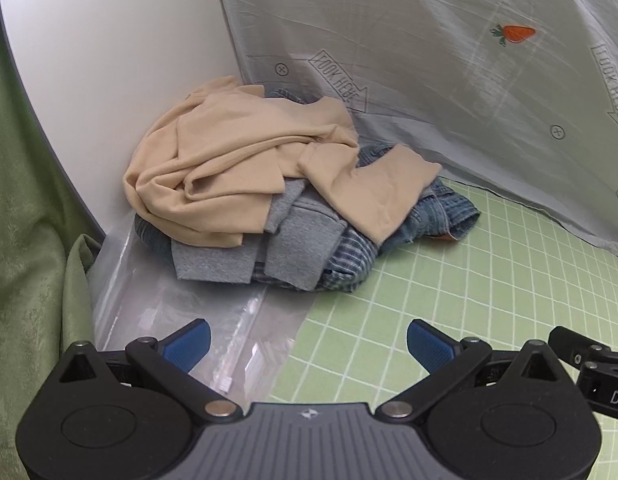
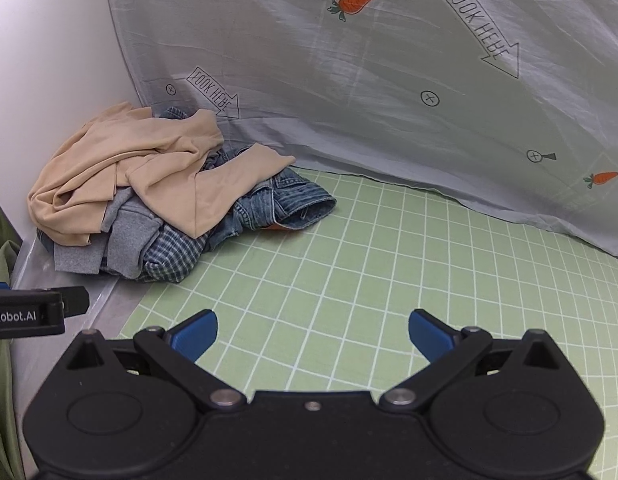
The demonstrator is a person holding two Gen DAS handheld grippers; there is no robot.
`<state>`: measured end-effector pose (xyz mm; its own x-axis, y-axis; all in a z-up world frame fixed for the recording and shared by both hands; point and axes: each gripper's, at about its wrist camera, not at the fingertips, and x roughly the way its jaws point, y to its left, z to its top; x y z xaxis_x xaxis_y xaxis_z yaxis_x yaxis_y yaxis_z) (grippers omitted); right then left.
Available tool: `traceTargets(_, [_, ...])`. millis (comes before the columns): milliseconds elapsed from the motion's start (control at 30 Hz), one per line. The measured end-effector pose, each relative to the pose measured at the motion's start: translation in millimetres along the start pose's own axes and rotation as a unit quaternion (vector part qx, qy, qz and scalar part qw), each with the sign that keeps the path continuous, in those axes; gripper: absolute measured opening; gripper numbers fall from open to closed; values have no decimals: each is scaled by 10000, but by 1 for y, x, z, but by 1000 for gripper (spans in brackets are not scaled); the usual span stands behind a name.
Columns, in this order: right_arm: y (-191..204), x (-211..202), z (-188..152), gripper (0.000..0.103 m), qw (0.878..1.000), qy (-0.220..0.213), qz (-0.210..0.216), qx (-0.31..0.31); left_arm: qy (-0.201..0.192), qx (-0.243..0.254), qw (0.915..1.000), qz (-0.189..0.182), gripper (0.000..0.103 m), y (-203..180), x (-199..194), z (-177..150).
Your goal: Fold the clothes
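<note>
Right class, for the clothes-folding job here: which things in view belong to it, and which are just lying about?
Belongs to the job:
beige top
grey garment
checked shirt
denim garment
left claw, open
right claw, open
green grid mat, the work surface

Just lying about:
carrot-print sheet
clear plastic bag
green curtain

Clothes pile (image 2: 157, 200) far-left on mat (image 2: 389, 280), sheet (image 2: 389, 80) behind.
</note>
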<state>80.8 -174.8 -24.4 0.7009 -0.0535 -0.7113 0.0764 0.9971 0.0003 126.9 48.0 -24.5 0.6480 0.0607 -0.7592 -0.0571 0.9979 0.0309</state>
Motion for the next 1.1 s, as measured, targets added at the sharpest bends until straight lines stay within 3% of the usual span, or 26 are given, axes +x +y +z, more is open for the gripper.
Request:
traceTargets(300, [67,108,92,98,9994,-280,174,-115,-83,-622,9940,900,102,83,97,88])
traceTargets(467, [117,172,124,84,9987,-283,356,-249,209,-1519,9868,512,103,130,141,110])
traceTargets(567, [135,199,133,83,9977,-187,639,-95,236,-1792,9831,284,103,140,145,108])
traceTargets(833, [139,235,140,78,9933,104,1023,529,266,-2438,9690,-315,102,162,147,98])
traceTargets(1000, [129,236,139,59,9901,112,1230,673,-3,-3084,9512,-63,102,184,136,91])
traceTargets(1100, [135,234,138,54,9916,29,1192,510,-31,-3238,9460,-124,102,193,138,89])
